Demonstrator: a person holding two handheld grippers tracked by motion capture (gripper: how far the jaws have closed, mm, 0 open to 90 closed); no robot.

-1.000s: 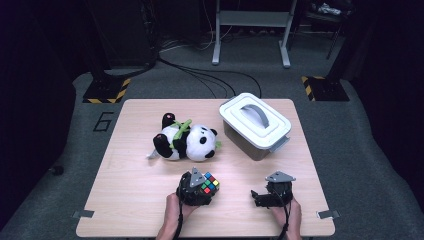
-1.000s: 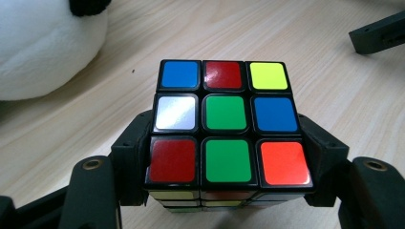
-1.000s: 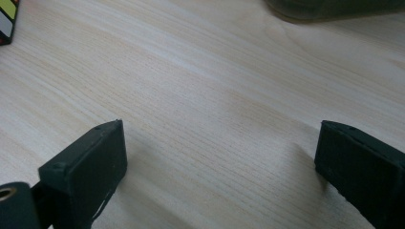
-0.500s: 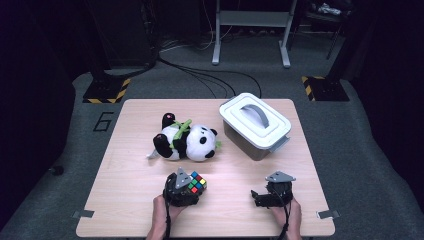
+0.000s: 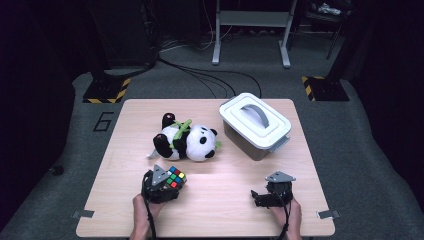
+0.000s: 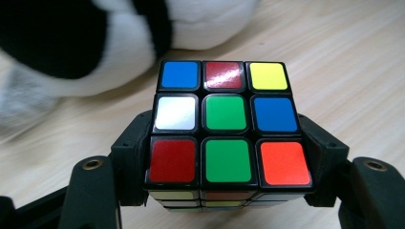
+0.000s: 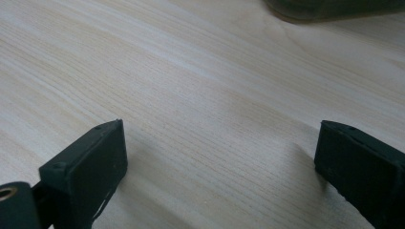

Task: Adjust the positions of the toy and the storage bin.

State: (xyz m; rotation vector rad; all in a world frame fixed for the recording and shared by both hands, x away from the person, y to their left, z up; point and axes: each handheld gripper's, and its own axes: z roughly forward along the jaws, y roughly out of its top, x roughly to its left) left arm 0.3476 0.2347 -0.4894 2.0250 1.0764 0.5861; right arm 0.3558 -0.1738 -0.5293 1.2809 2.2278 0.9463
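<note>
Cube (image 6: 225, 125) first: we see the colour-puzzle block pinched between the jaws of the left gripper (image 5: 161, 184), its sides pressed by both pads, near the front left of the wooden table (image 5: 235, 175). We find the toy panda (image 5: 187, 141) lying just behind it, close but apart. We see the right gripper (image 5: 272, 192) at the front right with its jaws spread wide over bare wood, nothing between them. We note the white lidded box (image 5: 255, 125) toward the back right.
</note>
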